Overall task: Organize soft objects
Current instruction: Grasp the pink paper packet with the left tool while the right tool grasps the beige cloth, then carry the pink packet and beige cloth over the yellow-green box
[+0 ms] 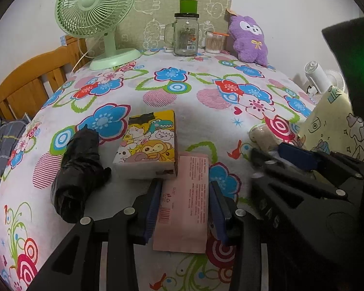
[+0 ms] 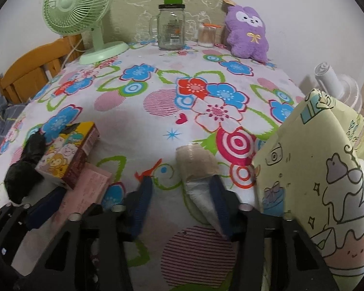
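A flat pink packet lies on the flowered cloth between my left gripper's blue pads, which press on its two long edges. Just beyond it sits a cartoon-printed tissue pack, with a crumpled black bag bundle to its left. In the right wrist view my right gripper stands open. A beige and white wrapped roll rests against its right finger, while the left finger is well apart from it. The purple plush sits at the far edge.
A yellow cartoon-printed bag stands close on the right. At the back are a green fan, a glass jar and a cotton swab tub. A wooden frame borders the left, and a white fan sits beyond the right edge.
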{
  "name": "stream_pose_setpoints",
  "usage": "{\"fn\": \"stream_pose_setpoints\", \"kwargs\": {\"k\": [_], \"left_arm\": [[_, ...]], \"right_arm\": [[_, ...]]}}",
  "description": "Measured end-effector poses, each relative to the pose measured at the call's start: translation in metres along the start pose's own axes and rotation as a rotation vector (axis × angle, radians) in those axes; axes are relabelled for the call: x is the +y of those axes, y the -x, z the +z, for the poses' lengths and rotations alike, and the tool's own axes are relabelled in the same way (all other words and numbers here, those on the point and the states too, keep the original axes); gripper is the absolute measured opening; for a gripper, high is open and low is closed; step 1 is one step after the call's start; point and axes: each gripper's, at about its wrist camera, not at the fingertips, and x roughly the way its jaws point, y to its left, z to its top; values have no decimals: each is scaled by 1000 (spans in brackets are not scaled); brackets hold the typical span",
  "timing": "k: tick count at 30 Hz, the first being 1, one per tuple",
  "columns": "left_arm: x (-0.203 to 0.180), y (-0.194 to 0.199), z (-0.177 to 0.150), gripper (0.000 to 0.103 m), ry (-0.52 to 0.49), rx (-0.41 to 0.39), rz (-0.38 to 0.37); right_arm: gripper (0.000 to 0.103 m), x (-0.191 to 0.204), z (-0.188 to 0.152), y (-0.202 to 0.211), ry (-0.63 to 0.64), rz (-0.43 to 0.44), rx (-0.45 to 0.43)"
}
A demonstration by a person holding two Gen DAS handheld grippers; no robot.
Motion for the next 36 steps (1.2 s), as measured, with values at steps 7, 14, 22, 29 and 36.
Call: {"fn": "stream_pose_setpoints", "kwargs": {"k": [7,14,22,29,36], "left_arm": [[-3,-1,1,39,-11,2,4],[-5,9,-8,38,-7,1,-10],[-4,34,-17,38,0,-32,3],[-4,54,-19,38,7,-69,5],[-6,74,-17,38,6,-108,5]], "right_arm": [[7,0,-1,0,6,26,6],[6,8,-10,13,7,126,21],[5,12,-20,39,10,160,-8],[5,11,-23,62,6,172,-53],[5,9,-22,85,-2,187,-94]]}}
